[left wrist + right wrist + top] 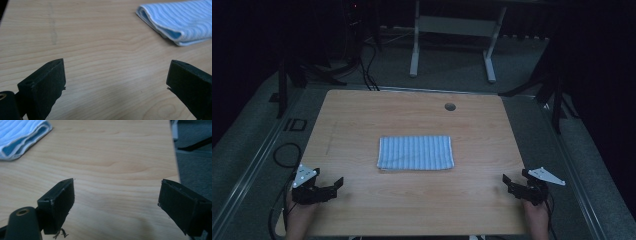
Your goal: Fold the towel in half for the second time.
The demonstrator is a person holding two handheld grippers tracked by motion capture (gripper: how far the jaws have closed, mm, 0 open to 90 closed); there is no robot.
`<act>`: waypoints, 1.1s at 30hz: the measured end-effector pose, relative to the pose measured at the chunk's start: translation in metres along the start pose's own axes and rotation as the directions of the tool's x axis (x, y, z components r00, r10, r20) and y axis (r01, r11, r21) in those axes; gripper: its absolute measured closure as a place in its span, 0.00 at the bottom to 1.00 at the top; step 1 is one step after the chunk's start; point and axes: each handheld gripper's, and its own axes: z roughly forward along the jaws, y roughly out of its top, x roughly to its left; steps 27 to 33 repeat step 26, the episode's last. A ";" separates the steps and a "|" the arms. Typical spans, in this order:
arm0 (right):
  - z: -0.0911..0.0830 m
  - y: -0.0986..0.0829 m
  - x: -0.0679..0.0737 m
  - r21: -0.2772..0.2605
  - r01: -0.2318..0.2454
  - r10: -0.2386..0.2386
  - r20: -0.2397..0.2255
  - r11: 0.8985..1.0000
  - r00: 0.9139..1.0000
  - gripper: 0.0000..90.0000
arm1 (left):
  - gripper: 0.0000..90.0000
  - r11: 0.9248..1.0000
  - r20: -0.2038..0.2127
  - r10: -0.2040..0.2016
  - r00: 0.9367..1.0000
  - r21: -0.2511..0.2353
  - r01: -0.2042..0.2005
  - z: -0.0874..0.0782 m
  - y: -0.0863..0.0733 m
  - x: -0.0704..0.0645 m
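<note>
A folded blue-and-white striped towel (415,152) lies flat near the middle of the wooden table (362,115). My left gripper (332,186) rests at the table's front left corner, open, with bare wood between its jaws. Its own view (116,75) has the towel's folded corner (175,22) at the upper right. My right gripper (511,181) sits at the front right corner, open and holding nothing. In the right gripper view (116,193) the towel's layered edge (20,137) is at the upper left. Both grippers are well apart from the towel.
A round cable hole (450,106) is near the table's far edge. The table's right edge (175,157) runs close beside the right gripper, with grey floor beyond. White desk legs (414,50) and dark stands are behind the table.
</note>
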 end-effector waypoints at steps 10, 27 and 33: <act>0.000 -0.001 0.002 -0.057 0.028 -0.024 0.076 0.998 0.997 0.15 | 0.03 0.999 -0.050 0.003 0.999 -0.040 -0.005 -0.004 0.001 0.003; 0.001 -0.001 0.001 -0.047 0.004 0.001 0.107 0.999 0.994 0.15 | 0.03 0.996 -0.119 -0.057 0.991 -0.079 0.048 -0.010 -0.003 0.011; 0.001 -0.001 0.001 -0.047 0.004 0.001 0.107 0.999 0.994 0.15 | 0.03 0.996 -0.119 -0.057 0.991 -0.079 0.048 -0.010 -0.003 0.011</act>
